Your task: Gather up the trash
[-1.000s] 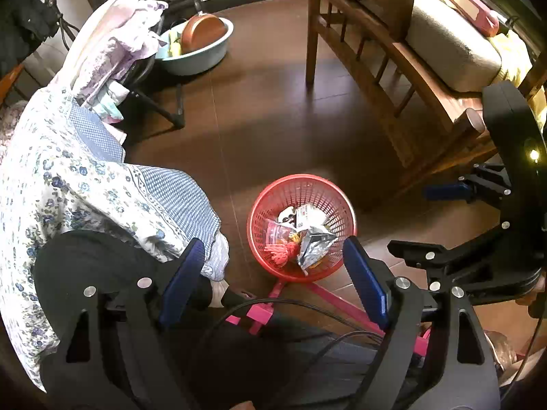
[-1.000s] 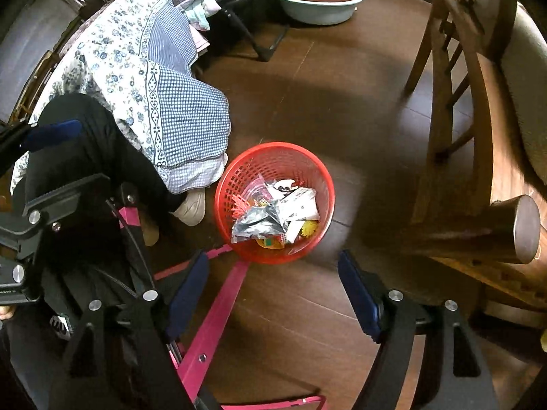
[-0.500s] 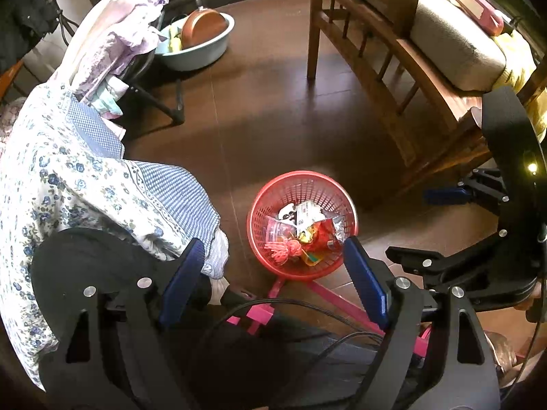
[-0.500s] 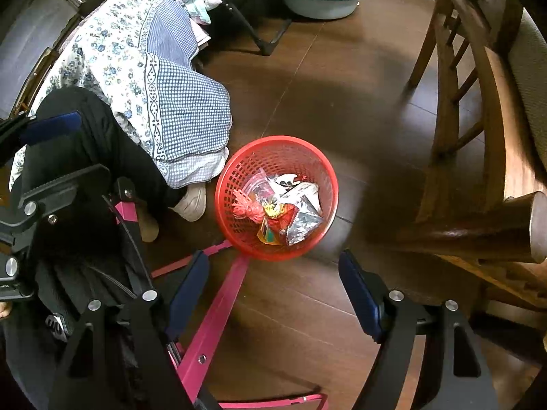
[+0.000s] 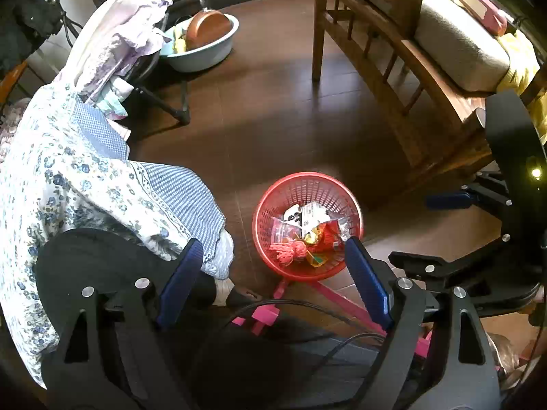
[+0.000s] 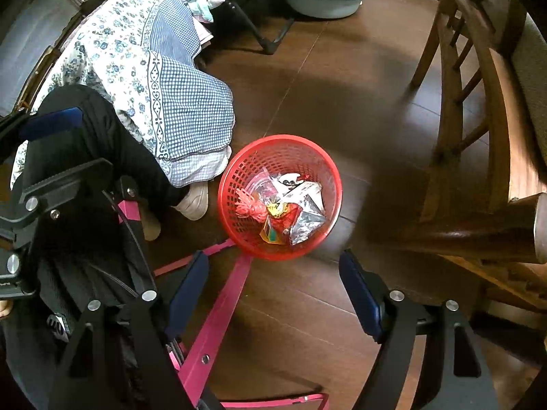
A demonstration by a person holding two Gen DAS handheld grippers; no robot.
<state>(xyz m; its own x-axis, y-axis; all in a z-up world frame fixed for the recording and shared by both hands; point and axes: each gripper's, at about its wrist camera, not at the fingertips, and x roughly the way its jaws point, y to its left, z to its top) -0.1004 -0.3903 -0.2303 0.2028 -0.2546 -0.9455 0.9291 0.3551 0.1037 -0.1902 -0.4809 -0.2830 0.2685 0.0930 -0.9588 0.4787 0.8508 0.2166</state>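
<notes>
trash (image 5: 309, 235) sits in the red mesh basket (image 5: 270, 205) on the dark wood floor (image 5: 273, 119), just ahead of both your grippers: crumpled wrappers, a silvery packet (image 6: 306, 220), a clear bag and a red tasselled scrap (image 6: 251, 206) all lie heaped in its bottom. in the left wrist view your left gripper (image 5: 270, 282) points steeply down with its jaws spread wide and nothing between them; the basket shows in the gap, closer to the right-hand blue pad. your right gripper (image 6: 273, 294) is likewise released, jaws wide apart and empty, with the basket just beyond and between the tips. in the left wrist view you can also see the right gripper's black frame at the right edge.

a pink metal frame (image 6: 218, 311) runs across the floor beneath the grippers and reaches under the basket's near edge. beside the basket on the left, a floral and blue-checked cloth (image 6: 164, 102) drapes down over a dark-trousered leg (image 6: 116, 143), and a pale shoe (image 6: 195, 201) rests near the basket rim without touching it. a wooden bench (image 5: 393, 78) with a grey cushion (image 5: 458, 41) stands well apart on the right. at the far side of the floor a pale blue basin (image 5: 201, 51) holds a brown pan (image 5: 208, 29), next to a pile of folded fabric (image 5: 116, 44) on a black folding stand.
</notes>
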